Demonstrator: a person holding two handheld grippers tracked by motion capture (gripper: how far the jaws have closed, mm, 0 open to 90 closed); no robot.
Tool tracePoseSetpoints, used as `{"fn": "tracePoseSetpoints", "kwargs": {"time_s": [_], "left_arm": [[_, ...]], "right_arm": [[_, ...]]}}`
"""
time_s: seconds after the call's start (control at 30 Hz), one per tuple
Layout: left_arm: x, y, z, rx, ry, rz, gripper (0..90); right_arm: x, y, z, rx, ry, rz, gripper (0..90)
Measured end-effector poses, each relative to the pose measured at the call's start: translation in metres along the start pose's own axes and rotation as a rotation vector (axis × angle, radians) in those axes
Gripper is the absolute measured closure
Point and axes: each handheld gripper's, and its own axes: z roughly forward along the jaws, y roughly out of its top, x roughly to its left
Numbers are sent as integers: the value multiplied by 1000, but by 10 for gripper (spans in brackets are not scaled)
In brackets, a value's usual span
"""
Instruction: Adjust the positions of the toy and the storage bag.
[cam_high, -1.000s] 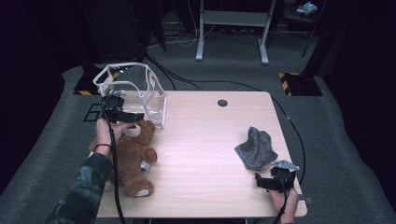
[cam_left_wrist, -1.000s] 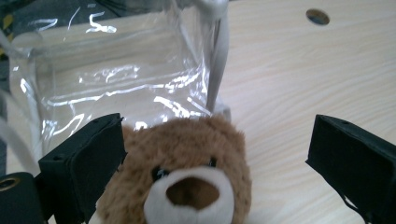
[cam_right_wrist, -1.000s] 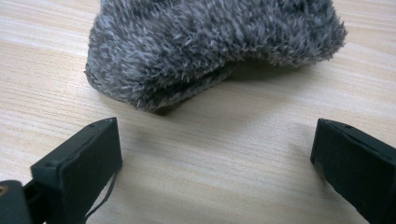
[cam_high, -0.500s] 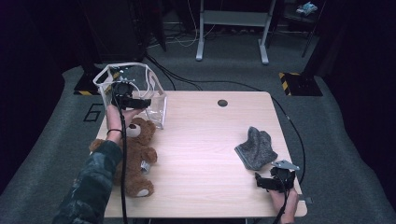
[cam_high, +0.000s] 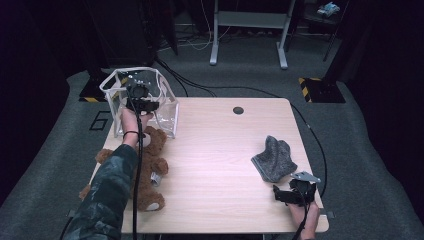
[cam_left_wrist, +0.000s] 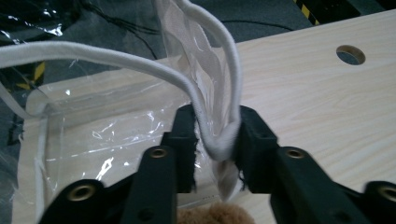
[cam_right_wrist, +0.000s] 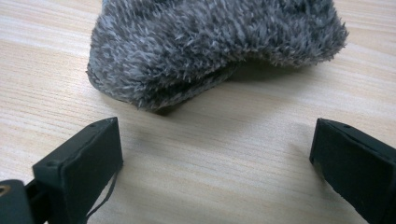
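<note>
— What does the bag look like?

— The see-through bag (cam_high: 142, 102) is made of shiny, crinkly plastic with a soft white edge all around its top. It stands open at the far left corner of the table (cam_high: 220, 165), just behind the brown teddy bear (cam_high: 145, 165).

— Who has hold of it?

— The left gripper (cam_left_wrist: 217, 135) does. Its two black jaws have just been closing, and now they pinch the white edge (cam_left_wrist: 219, 140) where it folds over. The plastic hangs between them.

— And the other one?

— The right gripper (cam_right_wrist: 215, 158) rests near the front right corner of the table. Its jaws are spread wide with nothing between them. The fuzzy grey sock (cam_right_wrist: 210, 46) lies just past them, not touching.
</note>
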Motion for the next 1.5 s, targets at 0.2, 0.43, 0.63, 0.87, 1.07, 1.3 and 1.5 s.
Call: {"fn": "tracePoseSetpoints", "kwargs": {"time_s": [0.2, 0.43, 0.63, 0.87, 1.07, 1.3, 1.5], "left_arm": [[1, 0, 6, -32, -38, -1, 787], [-6, 6, 12, -31, -72, 40, 795], [-23, 12, 20, -35, -112, 87, 797], [-47, 17, 26, -39, -154, 138, 798], [-61, 18, 28, -40, -193, 153, 798], [-81, 19, 30, -43, -235, 175, 796], [-102, 20, 31, -36, -271, 208, 794]], "right_arm": [[-1, 0, 0, -3, 0, -6, 16], [0, 0, 0, -3, 0, -5, 17], [0, 0, 0, -2, -1, -1, 18], [0, 0, 0, -3, -2, 0, 20], [0, 0, 0, -5, -1, -2, 20], [0, 0, 0, -4, -2, -1, 20], [0, 0, 0, -4, -2, -1, 20]]}}
